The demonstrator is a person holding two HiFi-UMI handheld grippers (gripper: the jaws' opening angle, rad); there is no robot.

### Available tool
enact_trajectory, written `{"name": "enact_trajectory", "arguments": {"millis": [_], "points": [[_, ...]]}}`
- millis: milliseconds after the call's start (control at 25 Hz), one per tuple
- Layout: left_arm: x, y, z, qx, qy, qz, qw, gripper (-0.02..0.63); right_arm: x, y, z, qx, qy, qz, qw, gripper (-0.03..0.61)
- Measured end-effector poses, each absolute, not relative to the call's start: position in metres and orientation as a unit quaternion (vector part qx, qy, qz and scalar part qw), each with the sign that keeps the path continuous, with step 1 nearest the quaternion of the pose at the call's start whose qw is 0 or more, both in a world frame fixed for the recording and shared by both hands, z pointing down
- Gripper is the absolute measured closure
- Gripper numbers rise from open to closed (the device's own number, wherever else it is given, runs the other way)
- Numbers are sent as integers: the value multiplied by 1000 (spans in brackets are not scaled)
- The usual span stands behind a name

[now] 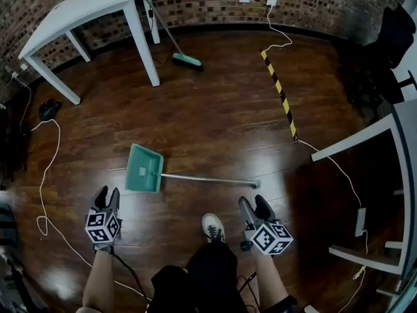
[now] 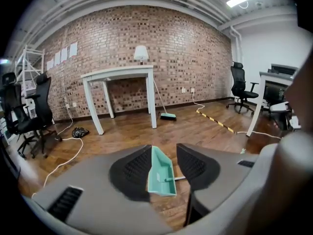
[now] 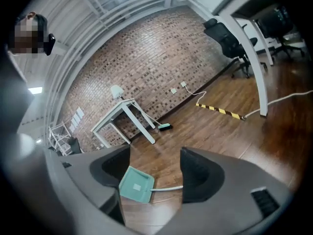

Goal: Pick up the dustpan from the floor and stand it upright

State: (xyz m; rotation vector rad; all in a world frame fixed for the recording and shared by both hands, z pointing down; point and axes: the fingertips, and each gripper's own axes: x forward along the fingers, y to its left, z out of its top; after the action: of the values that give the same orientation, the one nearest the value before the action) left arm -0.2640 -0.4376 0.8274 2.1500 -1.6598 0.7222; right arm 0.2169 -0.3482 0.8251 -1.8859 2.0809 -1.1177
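Grey left gripper [image 1: 107, 193], right gripper [image 1: 253, 202], ribbed black pads [image 2: 134, 168], marker cubes [image 1: 103, 227], black trousers [image 1: 208, 266], white shoe [image 1: 213, 227]

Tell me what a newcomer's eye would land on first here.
The mint-green dustpan lies flat on the dark wooden floor, its long handle running to the right. Nearer the camera, the left gripper and right gripper hang open and empty, one on each side of the person's shoe. Farther back, a matching broom stands by the white table, and a yellow-and-black strip crosses the floor.
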Motion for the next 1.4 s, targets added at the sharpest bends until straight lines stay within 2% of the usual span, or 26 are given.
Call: {"name": "enact_trajectory", "arguments": {"millis": [320,600,1000,1040,1080,1120,1160,1400], "points": [[-301,-472,985,730,-608,262,169,443,217,-370,1051,-636,630,-434,99,252],[-331,-495,1038,713,-627,268,160,419,246,-398,1182,-655,542,-493,184,252],[-321,-509,1078,716,-598,302,196,419,271,-432,1218,-661,509,-506,219,253],[-321,-507,1081,717,-593,307,200,429,271,-432,1220,-662,506,-509,218,303],[-320,-505,1084,719,-588,309,205,484,272,-431,1223,-664,502,-511,214,318],[-318,-503,1086,721,-584,306,212,496,273,-430,1225,-667,499,-512,210,371],[-316,-502,1087,724,-582,299,219,537,275,-430,1226,-670,498,-511,206,438],[-314,-503,1086,726,-578,276,250,551,282,-443,1195,-677,514,-479,218,439]]}}
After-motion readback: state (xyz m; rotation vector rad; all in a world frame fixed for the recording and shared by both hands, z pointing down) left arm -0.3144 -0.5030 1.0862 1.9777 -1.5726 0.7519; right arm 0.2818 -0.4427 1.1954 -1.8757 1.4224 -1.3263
